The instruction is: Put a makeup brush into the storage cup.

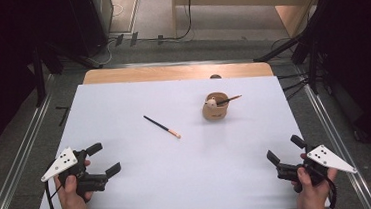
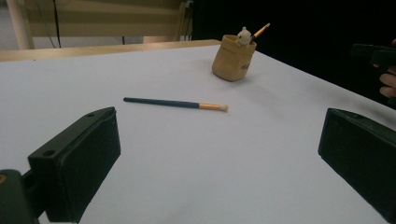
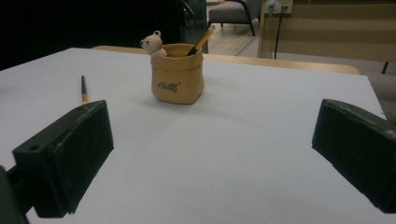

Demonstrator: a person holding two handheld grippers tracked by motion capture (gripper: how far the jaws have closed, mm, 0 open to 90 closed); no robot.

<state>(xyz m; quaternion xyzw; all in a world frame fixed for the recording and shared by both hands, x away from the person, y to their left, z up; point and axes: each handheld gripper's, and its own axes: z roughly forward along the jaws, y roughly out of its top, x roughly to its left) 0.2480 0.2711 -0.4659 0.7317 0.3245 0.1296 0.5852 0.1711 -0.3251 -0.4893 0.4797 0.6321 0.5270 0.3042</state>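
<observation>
Both tongs (gaping) near brush (image 1: pixel 162 126)

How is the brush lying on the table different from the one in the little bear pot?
The loose brush lies flat on the white table, its whole length showing; the brush in the pot leans tilted against the rim of the tan pot, its lower part hidden inside. Both have a dark section and an orange-tan one, and neither is held.

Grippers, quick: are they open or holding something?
Left gripper: open, holding nothing.
Right gripper: open, holding nothing.
</observation>
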